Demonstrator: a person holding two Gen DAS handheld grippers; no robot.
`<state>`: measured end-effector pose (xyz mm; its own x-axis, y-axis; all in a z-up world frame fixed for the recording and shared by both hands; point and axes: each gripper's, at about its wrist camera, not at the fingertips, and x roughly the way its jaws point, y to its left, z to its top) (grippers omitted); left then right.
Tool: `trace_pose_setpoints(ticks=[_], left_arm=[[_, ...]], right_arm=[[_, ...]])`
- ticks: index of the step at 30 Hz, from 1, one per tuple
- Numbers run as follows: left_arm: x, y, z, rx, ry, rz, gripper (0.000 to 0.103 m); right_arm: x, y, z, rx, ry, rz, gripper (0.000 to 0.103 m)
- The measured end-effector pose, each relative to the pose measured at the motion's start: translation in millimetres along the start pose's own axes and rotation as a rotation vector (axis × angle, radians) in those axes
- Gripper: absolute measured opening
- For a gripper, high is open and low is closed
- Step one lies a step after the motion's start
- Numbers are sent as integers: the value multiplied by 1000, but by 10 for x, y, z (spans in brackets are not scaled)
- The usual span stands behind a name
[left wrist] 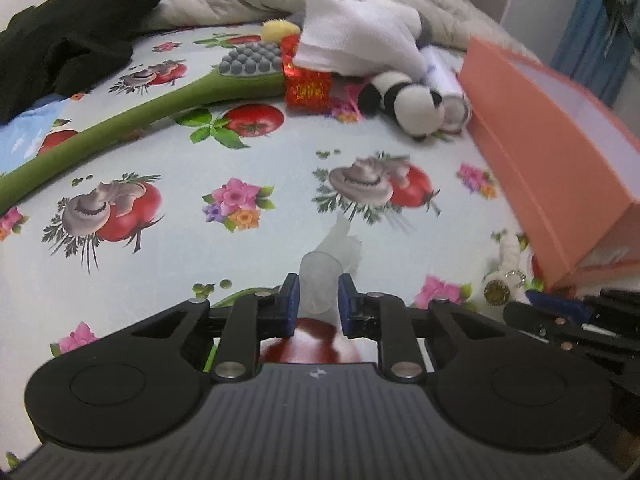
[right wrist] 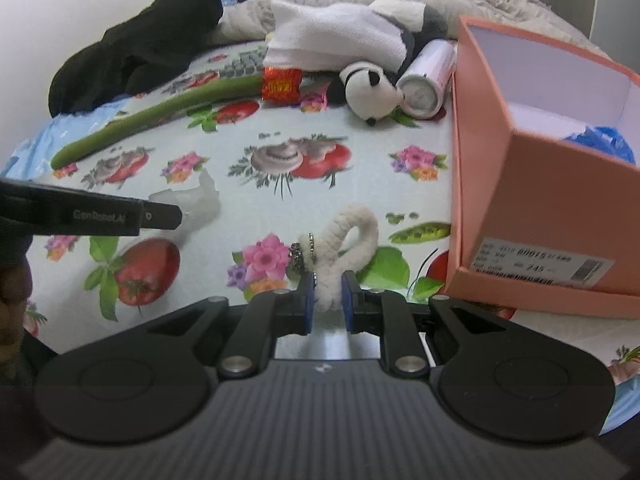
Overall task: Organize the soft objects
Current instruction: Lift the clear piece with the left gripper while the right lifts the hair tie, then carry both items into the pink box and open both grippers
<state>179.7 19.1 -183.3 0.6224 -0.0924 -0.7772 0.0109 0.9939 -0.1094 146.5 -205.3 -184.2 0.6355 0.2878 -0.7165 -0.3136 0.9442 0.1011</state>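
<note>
My left gripper [left wrist: 318,292] is shut on a translucent white rubbery piece [left wrist: 326,264] that pokes up between its blue pads, just above the flowered sheet [left wrist: 280,160]. In the right wrist view the same piece [right wrist: 200,200] shows beyond one of the left gripper's fingers [right wrist: 160,216]. My right gripper [right wrist: 326,286] is shut on a white braided rope loop [right wrist: 356,228] with a small metal chain, close to the near corner of an open orange box [right wrist: 540,200]. The rope charm [left wrist: 504,276] also appears low on the right in the left wrist view.
At the back of the bed lie a panda plush [right wrist: 368,88], a white cloth [right wrist: 332,36], a red packet [right wrist: 282,84], a long green plush stem [right wrist: 160,116], a white can [right wrist: 424,88] and a black garment [right wrist: 140,48]. Something blue [right wrist: 600,140] is inside the box.
</note>
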Motion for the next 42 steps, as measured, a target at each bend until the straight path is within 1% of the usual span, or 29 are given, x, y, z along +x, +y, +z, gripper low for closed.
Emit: trace_pose_setpoints(ticks=[6, 12, 21, 28, 35, 42], left_arm=[[-193, -149, 80, -45, -40, -12, 22], [-532, -239, 236, -62, -94, -44, 22], [-1019, -321, 487, -72, -168, -92, 22], [-1283, -516, 610, -61, -218, -136, 23], [-1377, -803, 673, -55, -230, -195, 23], [-1360, -1228, 731, -26, -210, -263, 23]], right_arm=[[-182, -51, 71, 28, -43, -3, 18], [-422, -53, 198, 25, -102, 12, 18], [-830, -38, 447, 31, -207, 24, 18], [-1107, -144, 560, 42, -261, 0, 18], [-1351, -351, 580, 58, -287, -46, 18], [-1573, -636, 556, 86, -288, -104, 18]])
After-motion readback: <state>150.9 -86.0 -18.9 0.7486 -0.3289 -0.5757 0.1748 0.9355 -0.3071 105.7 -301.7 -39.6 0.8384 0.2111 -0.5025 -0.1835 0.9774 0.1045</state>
